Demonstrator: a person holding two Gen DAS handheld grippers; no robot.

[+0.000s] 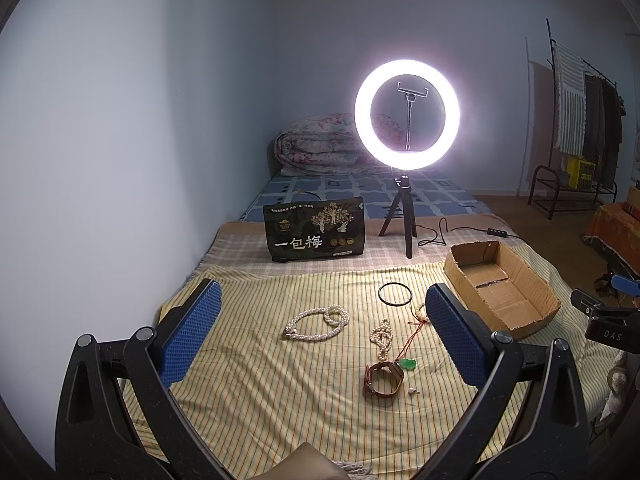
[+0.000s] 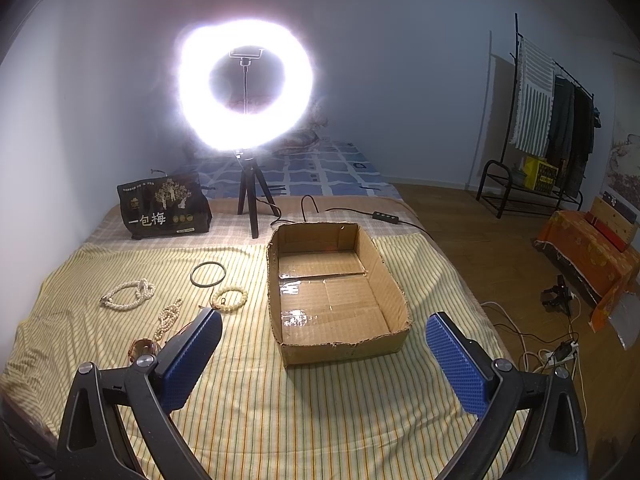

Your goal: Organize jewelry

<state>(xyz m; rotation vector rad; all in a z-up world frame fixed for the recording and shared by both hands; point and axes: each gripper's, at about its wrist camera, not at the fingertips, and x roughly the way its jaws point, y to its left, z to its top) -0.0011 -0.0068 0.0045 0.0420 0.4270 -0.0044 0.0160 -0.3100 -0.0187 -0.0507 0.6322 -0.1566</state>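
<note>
Jewelry lies on a yellow striped cloth (image 1: 260,380). A thick pearl necklace (image 1: 316,322) is at the left, also in the right wrist view (image 2: 128,295). A thin pearl strand (image 1: 383,338), a black ring bangle (image 1: 395,293), a brown leather watch (image 1: 382,378), a green pendant on a red cord (image 1: 408,363) and a small pearl earring (image 1: 412,391) lie nearby. A beaded bracelet (image 2: 229,299) sits beside the bangle (image 2: 207,274). The empty cardboard box (image 2: 276,280) stands at the right. My left gripper (image 1: 320,332) is open above the jewelry. My right gripper (image 2: 324,344) is open before the box.
A lit ring light on a tripod (image 1: 407,116) and a black snack bag (image 1: 314,229) stand behind the cloth, with a cable (image 2: 360,212) beside them. Folded bedding (image 1: 320,144) lies farther back. A clothes rack (image 2: 552,120) and floor cables (image 2: 540,344) are to the right.
</note>
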